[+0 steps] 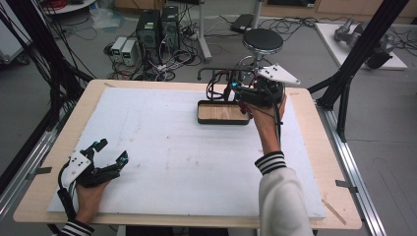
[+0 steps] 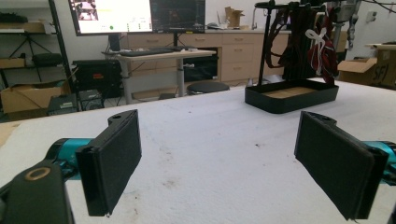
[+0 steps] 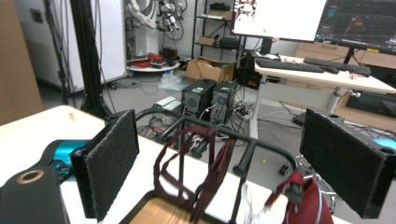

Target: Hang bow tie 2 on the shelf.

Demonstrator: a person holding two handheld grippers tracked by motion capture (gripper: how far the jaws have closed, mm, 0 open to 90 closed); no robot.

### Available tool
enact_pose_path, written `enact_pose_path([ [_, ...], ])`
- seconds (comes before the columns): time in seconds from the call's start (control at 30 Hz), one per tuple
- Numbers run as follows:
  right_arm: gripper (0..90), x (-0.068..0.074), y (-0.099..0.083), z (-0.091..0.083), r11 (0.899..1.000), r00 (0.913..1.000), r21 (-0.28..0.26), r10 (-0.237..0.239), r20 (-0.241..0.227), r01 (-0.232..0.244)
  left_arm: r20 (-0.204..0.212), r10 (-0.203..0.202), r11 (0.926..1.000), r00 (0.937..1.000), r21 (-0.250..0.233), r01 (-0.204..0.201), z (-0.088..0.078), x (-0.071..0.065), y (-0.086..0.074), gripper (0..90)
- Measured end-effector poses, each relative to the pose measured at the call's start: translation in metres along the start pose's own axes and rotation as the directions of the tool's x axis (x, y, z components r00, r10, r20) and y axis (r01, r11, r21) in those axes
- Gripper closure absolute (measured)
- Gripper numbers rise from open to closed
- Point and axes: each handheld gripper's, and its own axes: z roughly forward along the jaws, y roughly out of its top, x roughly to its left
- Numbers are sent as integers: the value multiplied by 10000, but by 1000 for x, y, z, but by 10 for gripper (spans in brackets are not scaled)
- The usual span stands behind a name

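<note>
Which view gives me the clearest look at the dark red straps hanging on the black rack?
The right gripper view: the dark red straps hang close ahead over the black rack. The left gripper view shows them farther off; the high view shows them small, behind the right hand-held gripper.

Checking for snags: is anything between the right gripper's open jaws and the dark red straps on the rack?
Nothing visible. The right gripper stands open, and the dark red straps hang on the black rack straight ahead, unblocked.
</note>
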Motion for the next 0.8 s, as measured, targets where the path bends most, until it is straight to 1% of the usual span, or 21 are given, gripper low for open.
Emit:
enact_pose_path([
  [0.07, 109, 2, -4, -12, 10000, 9998, 68, -5, -182, 6, 2, -1, 10000, 10000, -5, 1, 0, 0, 0, 151],
  [0.13, 108, 3, -10, -26, 9999, 9995, -100, -60, -304, 57, 1, 13, 10000, 10000, -6, -13, 0, 0, 0, 151],
  [0.17, 108, 3, -14, -33, 9999, 9991, -152, -12, -434, 5, 13, 5, 10000, 10000, 8, -5, 0, 0, 0, 151],
  [0.23, 108, 4, -23, -48, 9997, 9987, -256, 0, -513, -13, 15, 7, 10000, 10000, -5, -7, 0, 0, 0, 151],
  [0.33, 108, 4, -40, -71, 9978, 9973, -568, 302, -666, -340, -4, 53, 10000, 10000, -21, -53, 0, 0, 0, 151],
  [0.37, 108, 4, -46, -78, 9973, 9969, -640, 324, -720, -370, 0, 62, 10000, 10000, -21, -62, 0, 0, 0, 151],
  [0.43, 108, 4, -60, -91, 9977, 9971, -637, 179, -741, -226, 3, 67, 10000, 10000, -21, -67, 0, 0, 0, 151],
  [0.47, 108, 5, -67, -98, 9970, 9977, -737, 180, -651, -227, 5, 51, 10000, 10000, -19, -51, 0, 0, 0, 151],
  [0.5, 108, 4, -74, -103, 9961, 9974, -829, 237, -684, -293, 2, 56, 10000, 10000, -15, -56, 0, 0, 0, 151],
  [0.53, 108, 4, -80, -109, 9956, 9969, -858, 303, -733, -366, -2, 74, 10000, 10000, -15, -74, 0, 0, 0, 151],
  [0.63, 108, 3, -98, -123, 9920, 9965, -1215, 261, -798, -357, 2, 86, 9999, 10000, -57, -86, -1, -1, 0, 150],
  [0.67, 108, 3, -104, -126, 9909, 9957, -1267, 355, -854, -462, 5, 87, 9999, 10000, -56, -87, -1, -1, 0, 151],
  [0.73, 108, 3, -116, -129, 9921, 9949, -1174, 337, -946, -448, -2, 60, 10000, 10000, -64, -60, -1, -1, 0, 150],
  [0.77, 108, 4, -122, -131, 9935, 9945, -1013, 423, -958, -520, -2, 53, 10000, 10000, -67, -53, -1, -1, 0, 150],
  [0.8, 108, 4, -129, -131, 9941, 9948, -979, 371, -946, -464, -2, 51, 10000, 10000, -71, -51, -1, 0, 0, 150],
])
